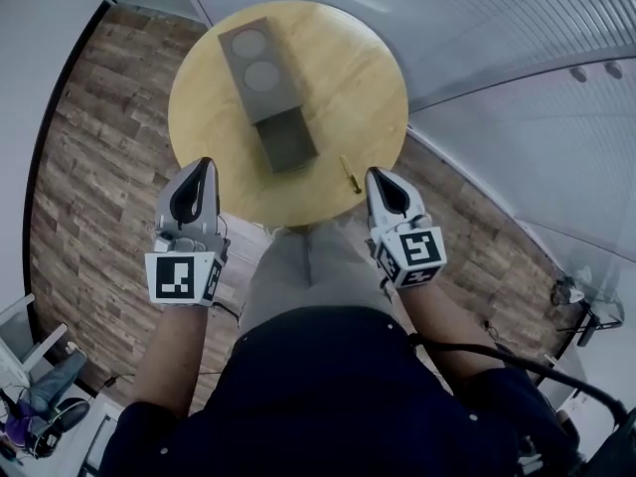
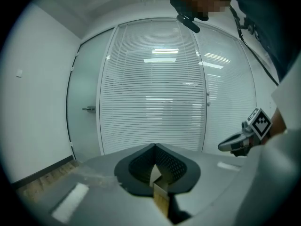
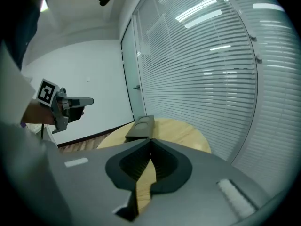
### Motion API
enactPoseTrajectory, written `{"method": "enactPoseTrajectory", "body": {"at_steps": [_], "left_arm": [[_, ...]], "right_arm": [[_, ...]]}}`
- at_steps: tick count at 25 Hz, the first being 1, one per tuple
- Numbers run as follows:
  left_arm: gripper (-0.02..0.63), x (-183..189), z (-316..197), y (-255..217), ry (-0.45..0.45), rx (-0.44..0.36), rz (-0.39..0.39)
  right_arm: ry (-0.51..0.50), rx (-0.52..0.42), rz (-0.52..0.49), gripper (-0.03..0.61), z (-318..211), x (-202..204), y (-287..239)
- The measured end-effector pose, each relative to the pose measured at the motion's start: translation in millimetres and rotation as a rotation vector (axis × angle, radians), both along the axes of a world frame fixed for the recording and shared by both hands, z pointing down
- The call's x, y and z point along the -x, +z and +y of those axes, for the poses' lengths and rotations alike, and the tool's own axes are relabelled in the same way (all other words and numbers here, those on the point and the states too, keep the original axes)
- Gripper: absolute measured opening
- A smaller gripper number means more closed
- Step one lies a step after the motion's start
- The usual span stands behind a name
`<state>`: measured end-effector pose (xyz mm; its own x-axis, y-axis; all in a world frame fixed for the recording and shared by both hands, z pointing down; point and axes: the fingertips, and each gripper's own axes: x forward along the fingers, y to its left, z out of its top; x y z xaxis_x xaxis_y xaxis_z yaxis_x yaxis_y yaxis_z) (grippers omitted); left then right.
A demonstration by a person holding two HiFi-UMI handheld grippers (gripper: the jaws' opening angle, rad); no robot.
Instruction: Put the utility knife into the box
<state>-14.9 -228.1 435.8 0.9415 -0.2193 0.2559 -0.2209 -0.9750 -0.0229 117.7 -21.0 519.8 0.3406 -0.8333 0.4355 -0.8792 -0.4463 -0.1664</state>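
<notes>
A small yellow utility knife (image 1: 350,174) lies on the round wooden table (image 1: 348,87) near its front right edge. An open grey box (image 1: 287,140) sits mid-table, its lid (image 1: 256,68) with two round marks folded away; it also shows beyond my right jaws as the box (image 3: 141,125). My right gripper (image 1: 376,174) hangs just right of the knife, shut and empty, its tips (image 3: 151,140) meeting. My left gripper (image 1: 206,165) hovers at the table's front left edge, also shut with nothing in it (image 2: 154,146).
Wood-plank floor (image 1: 89,147) surrounds the table. Glass walls with blinds (image 1: 517,58) curve round the back and right. A chair and gear (image 1: 40,396) stand at lower left; cables and equipment (image 1: 581,306) at right.
</notes>
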Motion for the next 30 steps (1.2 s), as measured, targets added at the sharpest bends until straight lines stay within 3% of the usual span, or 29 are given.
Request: {"method": "enactPoseTrajectory", "body": {"at_steps": [10,19,22,30], "left_arm": [[0.003,-25.6,-8.6,62.2,0.041,0.039,-0.049],[0.003,-35.0,-13.5,107.9,0.064,0.054,-0.087],[0.003,-35.3,-2.8,124.1,0.076,0.071,-0.111],[0.003,-27.4,9.4,152.0,0.059,0.099,-0.156]], "right_arm": [[-0.038,0.088,-0.03,0.014,-8.1,5.3,76.3],[-0.047,0.187,-0.065,0.083,-3.7,10.9,150.0],[-0.062,0.21,-0.083,0.147,-1.7,12.5,168.5],[-0.088,0.269,-0.065,0.148,-2.2,15.8,199.3]]}}
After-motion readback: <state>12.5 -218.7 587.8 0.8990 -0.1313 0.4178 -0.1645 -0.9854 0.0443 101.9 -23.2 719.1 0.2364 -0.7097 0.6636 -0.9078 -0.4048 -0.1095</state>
